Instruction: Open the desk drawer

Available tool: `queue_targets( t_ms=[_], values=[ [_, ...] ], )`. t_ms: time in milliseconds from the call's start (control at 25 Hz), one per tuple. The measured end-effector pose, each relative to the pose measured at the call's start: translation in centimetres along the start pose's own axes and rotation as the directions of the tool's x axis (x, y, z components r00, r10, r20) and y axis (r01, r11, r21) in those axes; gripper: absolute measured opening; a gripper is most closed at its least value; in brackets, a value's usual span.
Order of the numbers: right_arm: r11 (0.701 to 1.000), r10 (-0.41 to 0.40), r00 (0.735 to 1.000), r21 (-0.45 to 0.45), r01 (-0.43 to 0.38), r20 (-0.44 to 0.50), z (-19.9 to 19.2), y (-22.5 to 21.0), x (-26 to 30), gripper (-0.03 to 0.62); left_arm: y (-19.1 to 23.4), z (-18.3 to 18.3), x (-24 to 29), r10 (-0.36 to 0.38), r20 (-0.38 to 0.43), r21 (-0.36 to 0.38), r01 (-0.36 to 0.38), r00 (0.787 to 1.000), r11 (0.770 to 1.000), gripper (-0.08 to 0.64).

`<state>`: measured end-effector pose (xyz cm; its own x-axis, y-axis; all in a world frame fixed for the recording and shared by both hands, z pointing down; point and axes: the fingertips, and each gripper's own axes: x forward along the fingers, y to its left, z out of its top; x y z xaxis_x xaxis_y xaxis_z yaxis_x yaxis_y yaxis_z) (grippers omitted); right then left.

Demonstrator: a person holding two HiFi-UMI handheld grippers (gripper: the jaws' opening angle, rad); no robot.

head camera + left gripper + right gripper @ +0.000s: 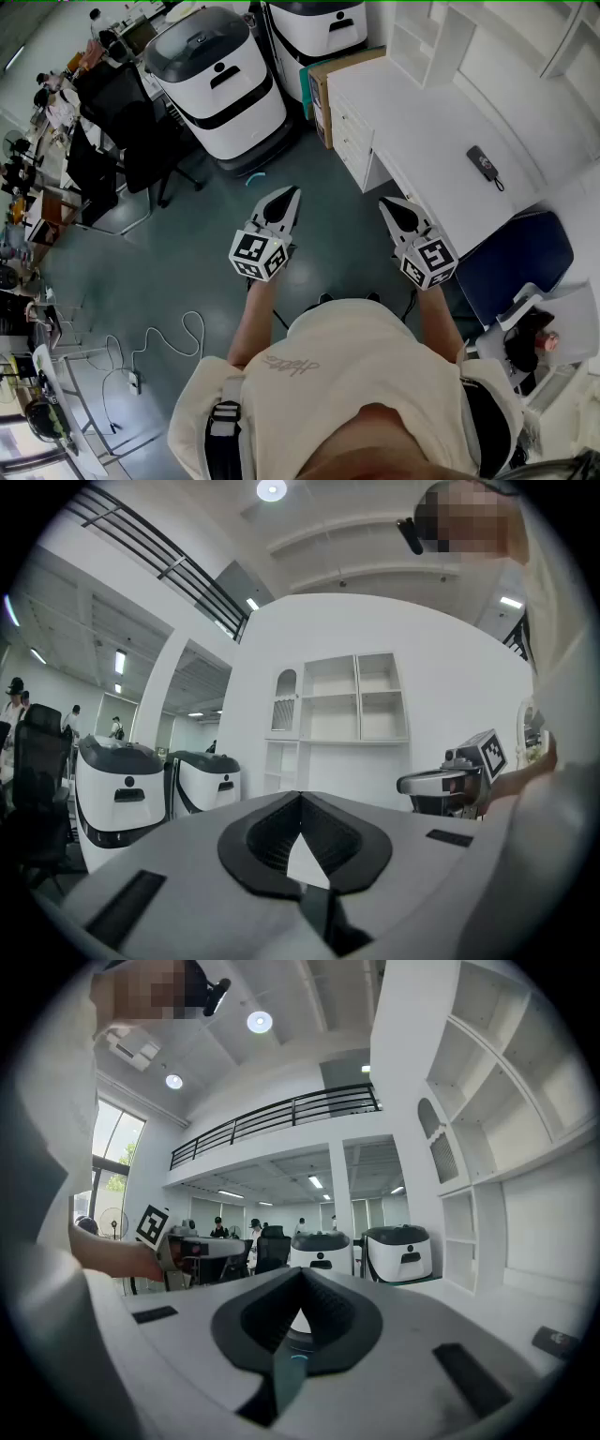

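Two shut, empty grippers hung beside a smooth white desk (422, 112).
Left gripper (284, 197) and right gripper (392, 208): ribbed black jaws pressed together; flat drawer fronts (349, 141) sat flush.

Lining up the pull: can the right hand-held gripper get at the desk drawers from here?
Probably yes. The right hand-held gripper hangs shut over the floor, short of the drawers. Their fronts face that open floor, and nothing stands between. It would likely need to open first.

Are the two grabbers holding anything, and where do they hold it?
Nothing is held. The left gripper and the right gripper are both shut on empty air, short of the desk.
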<state>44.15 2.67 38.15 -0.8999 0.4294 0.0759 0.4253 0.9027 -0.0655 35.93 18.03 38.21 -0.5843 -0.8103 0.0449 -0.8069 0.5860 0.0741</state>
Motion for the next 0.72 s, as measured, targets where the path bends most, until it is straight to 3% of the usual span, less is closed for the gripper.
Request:
queue_targets(
  t_ms=[160,720],
  values=[
    [0.998,-0.019,1.0,0.057,0.017,0.022,0.0,-0.3,1.3,-0.003,1.4,-0.3,-0.5,-0.005,-0.004,-0.007,0.005,1.0,1.0,0.003],
    [0.993,-0.101,0.994,0.052,0.102,-0.03,-1.3,1.7,4.8,-0.002,7.2,-1.5,-2.1,-0.033,0.011,-0.042,0.034,0.999,0.999,0.003]
  ],
)
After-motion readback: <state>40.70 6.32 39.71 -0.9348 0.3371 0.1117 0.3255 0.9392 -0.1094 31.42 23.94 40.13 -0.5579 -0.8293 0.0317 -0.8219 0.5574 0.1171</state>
